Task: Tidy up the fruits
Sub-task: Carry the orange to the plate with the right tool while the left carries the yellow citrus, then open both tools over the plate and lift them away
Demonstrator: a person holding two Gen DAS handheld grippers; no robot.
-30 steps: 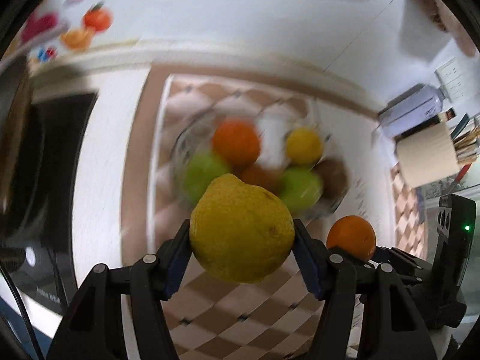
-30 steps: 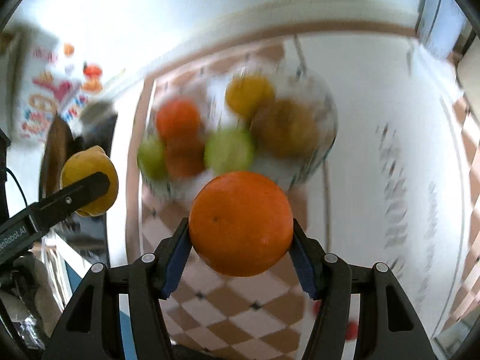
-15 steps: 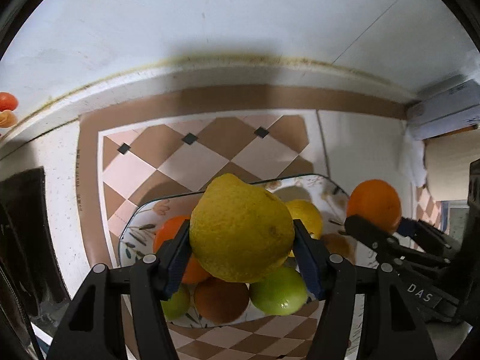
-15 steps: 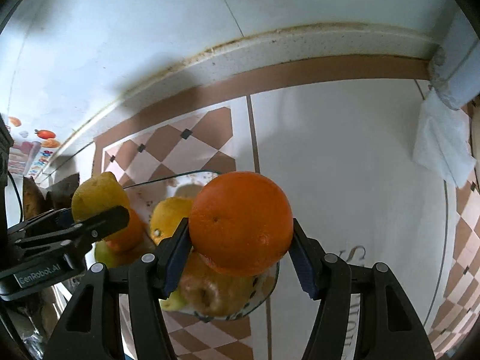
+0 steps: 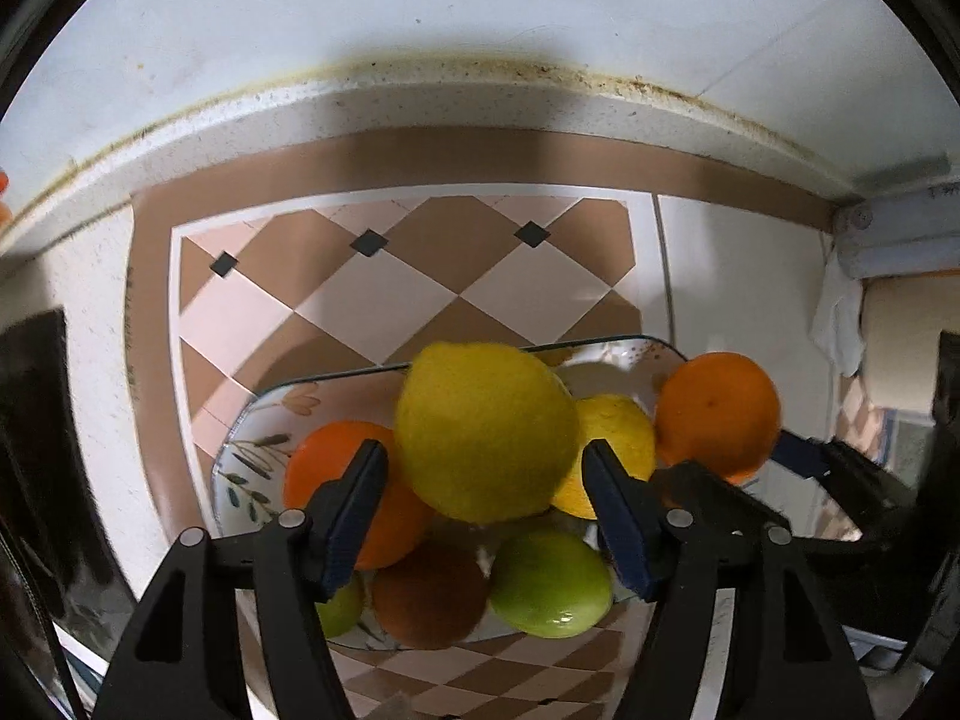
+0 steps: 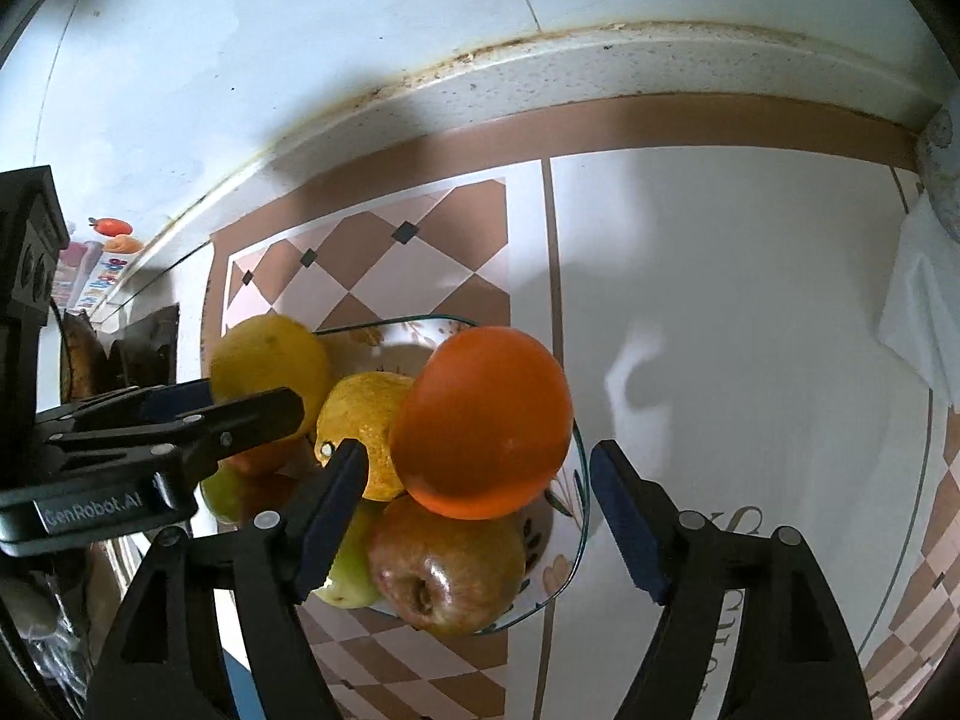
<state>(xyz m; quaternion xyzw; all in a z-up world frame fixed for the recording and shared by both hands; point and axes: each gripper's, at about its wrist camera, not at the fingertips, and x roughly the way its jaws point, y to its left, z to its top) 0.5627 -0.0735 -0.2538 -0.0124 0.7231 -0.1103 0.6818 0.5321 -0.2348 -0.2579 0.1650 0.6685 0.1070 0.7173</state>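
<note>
Both hand-held grippers level over the bowl — left spread around the lemon, right spread around the orange.

Glossy apple, clear glass bowl

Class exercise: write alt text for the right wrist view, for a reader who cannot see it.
An orange sits between the right gripper's open fingers, above a glass bowl holding a lemon, a red apple and green fruit. At left, the left gripper reaches in beside a yellow citrus fruit. The bowl rests on a tiled counter.
</note>
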